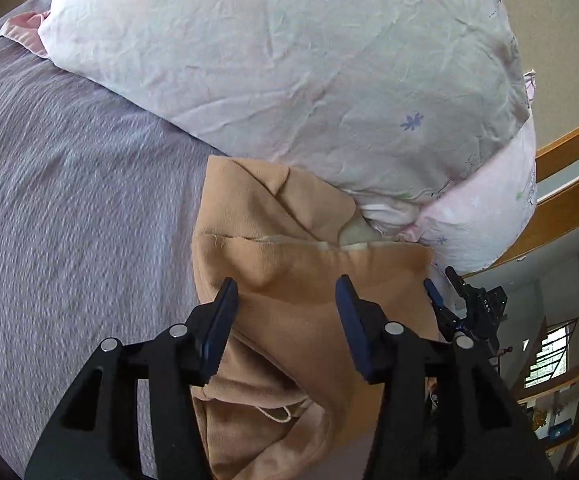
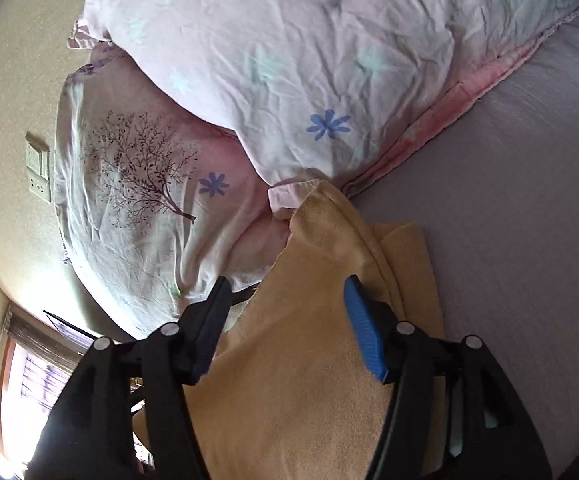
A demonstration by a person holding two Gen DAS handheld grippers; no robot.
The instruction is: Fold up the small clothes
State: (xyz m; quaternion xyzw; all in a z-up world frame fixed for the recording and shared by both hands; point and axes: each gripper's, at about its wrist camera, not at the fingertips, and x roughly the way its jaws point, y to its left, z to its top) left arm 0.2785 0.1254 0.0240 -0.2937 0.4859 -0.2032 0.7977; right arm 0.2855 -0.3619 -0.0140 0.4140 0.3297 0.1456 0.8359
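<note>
A tan fleece garment lies partly folded on the purple bedsheet, its far edge against the pillows. My left gripper is open, its two blue-padded fingers spread above the garment's middle, holding nothing. The right gripper shows at the garment's right edge in the left wrist view. In the right wrist view the same garment fills the lower middle, and my right gripper is open over it, holding nothing.
Two pale floral pillows are stacked at the head of the bed, one with a tree print. A wall with a switch plate is at the left. A wooden headboard rail and shelves are at the right.
</note>
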